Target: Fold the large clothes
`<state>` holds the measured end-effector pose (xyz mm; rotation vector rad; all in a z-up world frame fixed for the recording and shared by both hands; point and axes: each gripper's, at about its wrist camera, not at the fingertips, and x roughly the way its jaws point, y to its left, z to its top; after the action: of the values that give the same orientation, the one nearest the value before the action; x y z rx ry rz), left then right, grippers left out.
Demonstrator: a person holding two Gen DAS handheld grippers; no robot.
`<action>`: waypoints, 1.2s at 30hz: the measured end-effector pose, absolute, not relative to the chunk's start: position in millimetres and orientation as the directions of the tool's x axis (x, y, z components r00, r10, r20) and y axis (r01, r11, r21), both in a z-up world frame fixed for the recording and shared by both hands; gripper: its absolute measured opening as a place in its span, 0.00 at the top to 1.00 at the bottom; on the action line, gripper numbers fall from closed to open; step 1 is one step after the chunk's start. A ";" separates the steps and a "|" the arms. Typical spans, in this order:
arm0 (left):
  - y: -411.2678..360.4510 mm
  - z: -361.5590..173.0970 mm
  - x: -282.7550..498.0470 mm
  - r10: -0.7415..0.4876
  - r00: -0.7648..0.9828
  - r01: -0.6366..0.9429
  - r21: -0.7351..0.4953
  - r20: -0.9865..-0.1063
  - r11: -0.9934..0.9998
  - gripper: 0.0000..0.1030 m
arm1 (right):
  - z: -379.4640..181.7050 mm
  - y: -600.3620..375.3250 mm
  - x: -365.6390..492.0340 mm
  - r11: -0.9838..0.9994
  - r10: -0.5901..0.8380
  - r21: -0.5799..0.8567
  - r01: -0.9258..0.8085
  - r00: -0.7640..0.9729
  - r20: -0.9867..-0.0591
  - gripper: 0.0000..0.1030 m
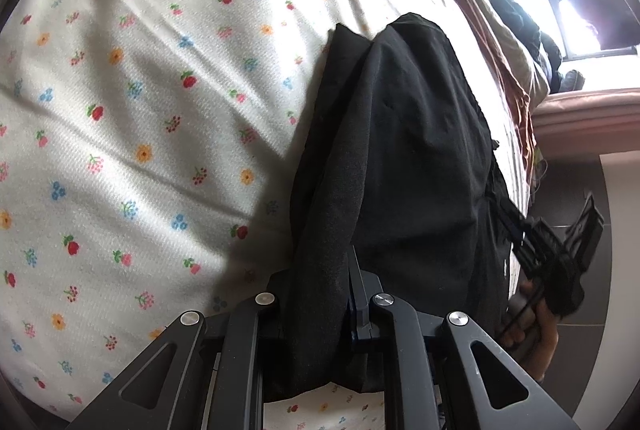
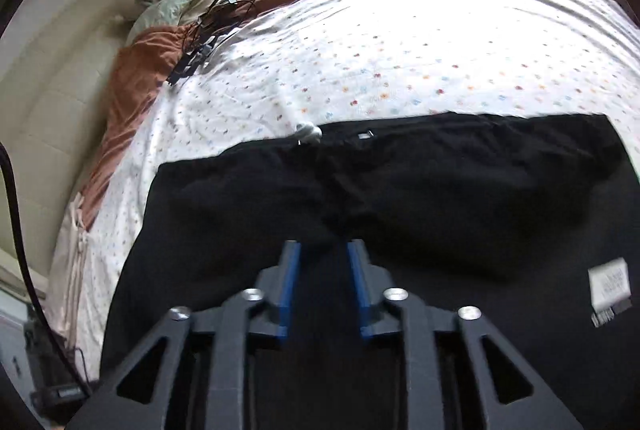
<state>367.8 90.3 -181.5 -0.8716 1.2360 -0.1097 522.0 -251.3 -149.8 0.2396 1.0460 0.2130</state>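
On floral bedsheet [image 1: 120,77]: black garment [image 2: 400,189] spread flat. Left gripper [image 1: 320,294] clamped on bunched garment fold. Right gripper [image 2: 323,250] slightly parted above cloth, nothing gripped.

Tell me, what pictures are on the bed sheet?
Little flowers on white sheet, clearest from the left wrist.

white label [image 2: 610,284] on black garment [image 2: 400,197], print blurred, unreadable

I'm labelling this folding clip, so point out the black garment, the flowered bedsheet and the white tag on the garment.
black garment [image 2: 400,189], right wrist view, middle of the flat cloth.
flowered bedsheet [image 1: 140,109], left wrist view, bare patch beside the garment.
white tag [image 2: 610,282], right wrist view, centre of the label.
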 end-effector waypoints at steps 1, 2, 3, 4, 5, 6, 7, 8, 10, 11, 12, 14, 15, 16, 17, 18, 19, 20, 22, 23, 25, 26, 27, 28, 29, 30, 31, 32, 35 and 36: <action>90.7 -179.8 367.4 -0.521 0.373 -0.364 -0.638 -0.768 0.679 0.85 | -150.5 -250.8 516.3 0.955 0.284 0.290 -0.060 0.471 -0.835 0.74; 91.8 -178.4 366.5 -0.529 0.382 -0.359 -0.649 -0.758 0.671 0.86 | -153.5 -248.5 511.7 0.953 0.294 0.296 -0.068 0.448 -0.844 0.74; 92.4 -175.6 365.5 -0.539 0.393 -0.349 -0.663 -0.745 0.662 0.86 | -157.0 -246.1 509.8 0.949 0.310 0.307 -0.078 0.426 -0.850 0.74; 92.6 -171.0 364.4 -0.546 0.404 -0.333 -0.674 -0.734 0.659 0.87 | -162.9 -242.4 508.0 0.946 0.320 0.312 -0.086 0.397 -0.860 0.74; 93.4 -164.9 362.8 -0.553 0.422 -0.316 -0.688 -0.719 0.654 0.88 | -169.8 -241.7 503.4 0.948 0.317 0.308 -0.084 0.371 -0.873 0.74; 93.3 -159.1 360.9 -0.559 0.437 -0.300 -0.700 -0.704 0.647 0.88 | -174.3 -240.9 498.2 0.951 0.306 0.300 -0.076 0.368 -0.878 0.73; 92.7 -153.2 359.2 -0.567 0.450 -0.282 -0.712 -0.690 0.643 0.88 | -176.1 -242.8 491.8 0.954 0.294 0.290 -0.070 0.379 -0.878 0.73; 91.6 -146.8 357.2 -0.572 0.463 -0.263 -0.722 -0.677 0.640 0.89 | -176.3 -243.9 484.4 0.957 0.285 0.283 -0.065 0.388 -0.876 0.73; 89.6 -135.0 353.1 -0.582 0.486 -0.231 -0.738 -0.652 0.634 0.89 | -175.9 -247.3 472.6 0.952 0.297 0.300 -0.055 0.385 -0.874 0.73; 88.4 -130.0 351.3 -0.588 0.495 -0.221 -0.747 -0.640 0.627 0.89 | -176.0 -249.9 467.9 0.947 0.311 0.317 -0.051 0.383 -0.870 0.74; 86.7 -125.1 349.7 -0.592 0.502 -0.213 -0.754 -0.630 0.622 0.90 | -177.0 -253.4 461.6 0.940 0.329 0.339 -0.042 0.381 -0.864 0.73; 82.8 -113.6 348.0 -0.601 0.515 -0.191 -0.766 -0.611 0.614 0.90 | -179.6 -258.0 450.0 0.927 0.356 0.374 -0.029 0.378 -0.855 0.73; 80.6 -108.5 347.7 -0.603 0.519 -0.181 -0.767 -0.606 0.615 0.90 | -180.7 -258.8 444.1 0.921 0.369 0.389 -0.027 0.380 -0.848 0.73; 77.2 -100.7 347.0 -0.603 0.524 -0.166 -0.767 -0.601 0.620 0.90 | -181.4 -259.7 438.7 0.917 0.376 0.397 -0.024 0.383 -0.844 0.74; 75.0 -95.1 346.8 -0.605 0.527 -0.153 -0.767 -0.597 0.623 0.90 | -181.2 -261.1 432.2 0.913 0.382 0.407 -0.020 0.387 -0.839 0.74; 71.1 -87.5 346.1 -0.608 0.530 -0.138 -0.768 -0.591 0.625 0.91 | -180.1 -262.2 427.9 0.909 0.390 0.415 -0.020 0.389 -0.835 0.74; 67.4 -80.7 345.2 -0.612 0.533 -0.124 -0.769 -0.585 0.627 0.91 | -179.5 -263.0 421.9 0.908 0.392 0.419 -0.017 0.390 -0.833 0.74; 62.6 -72.5 344.3 -0.616 0.536 -0.107 -0.769 -0.578 0.630 0.91 | -179.1 -263.7 415.2 0.904 0.398 0.428 -0.015 0.394 -0.828 0.74; 54.0 -58.8 343.5 -0.622 0.540 -0.074 -0.768 -0.567 0.636 0.91 | -179.8 -261.7 404.9 0.895 0.413 0.446 -0.012 0.403 -0.817 0.75; 47.4 -50.6 342.8 -0.626 0.541 -0.055 -0.767 -0.561 0.639 0.91 | -180.1 -262.5 399.1 0.891 0.418 0.454 -0.010 0.407 -0.812 0.79; 39.6 -39.7 340.6 -0.631 0.543 -0.029 -0.763 -0.555 0.646 0.92 | -181.4 -263.9 388.4 0.886 0.421 0.464 0.001 0.417 -0.806 0.86; 33.1 -33.4 340.5 -0.634 0.543 -0.015 -0.761 -0.551 0.649 0.92 | -183.2 -265.9 381.4 0.881 0.423 0.474 0.015 0.425 -0.800 0.87; 25.7 -27.1 342.0 -0.636 0.543 -0.002 -0.758 -0.549 0.652 0.92 | -184.7 -266.9 376.8 0.876 0.425 0.482 0.026 0.432 -0.796 0.87; 19.0 -22.1 342.1 -0.638 0.542 0.010 -0.755 -0.547 0.655 0.92 | -187.1 -272.5 367.5 0.868 0.429 0.495 0.039 0.440 -0.789 0.89; 10.2 -16.4 342.6 -0.641 0.540 0.025 -0.751 -0.545 0.660 0.92 | -190.7 -275.6 359.5 0.857 0.440 0.513 0.052 0.445 -0.780 0.91; 4.0 -12.8 344.2 -0.643 0.538 0.036 -0.748 -0.545 0.663 0.92 | -193.8 -276.2 354.4 0.847 0.452 0.528 0.059 0.445 -0.774 0.91; -4.8 -7.8 345.0 -0.646 0.535 0.051 -0.742 -0.545 0.669 0.92 | -197.3 -277.0 348.0 0.835 0.470 0.547 0.058 0.441 -0.765 0.92; -13.2 -3.6 345.9 -0.647 0.531 0.064 -0.736 -0.547 0.674 0.92 | -200.5 -275.8 341.9 0.827 0.485 0.560 0.054 0.434 -0.759 0.92; -36.7 5.1 350.2 -0.651 0.518 0.094 -0.720 -0.554 0.687 0.92 | -203.1 -274.4 328.1 0.816 0.504 0.576 0.047 0.430 -0.749 0.92; -44.1 7.8 351.1 -0.653 0.515 0.103 -0.716 -0.556 0.691 0.92 | -202.2 -276.0 324.8 0.809 0.516 0.586 0.043 0.428 -0.743 0.92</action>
<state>351.1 -44.1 7.8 -0.6764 0.9268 -0.4981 324.8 -276.0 -202.2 0.5828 1.1029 0.3165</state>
